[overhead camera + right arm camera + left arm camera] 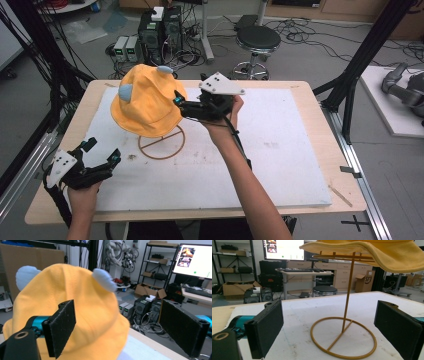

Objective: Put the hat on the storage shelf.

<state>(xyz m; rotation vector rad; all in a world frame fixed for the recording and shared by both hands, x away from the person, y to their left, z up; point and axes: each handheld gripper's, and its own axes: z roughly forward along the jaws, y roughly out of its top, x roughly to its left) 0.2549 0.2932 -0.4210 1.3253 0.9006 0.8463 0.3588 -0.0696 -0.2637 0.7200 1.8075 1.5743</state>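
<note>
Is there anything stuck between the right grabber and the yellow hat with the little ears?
No, nothing visible is in the way. The right gripper is open right beside the yellow hat, which sits on top of its wire stand. In the right gripper view the hat is straight ahead of the jaws.

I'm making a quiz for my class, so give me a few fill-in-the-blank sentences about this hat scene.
1. The yellow hat hangs on a wire ____.
2. The hat's two little ears are light ____.
3. The right gripper, beside the hat, has its fingers ____.
4. The stand's base is shaped like a ____.

Missing words: stand; blue; open; ring
</note>
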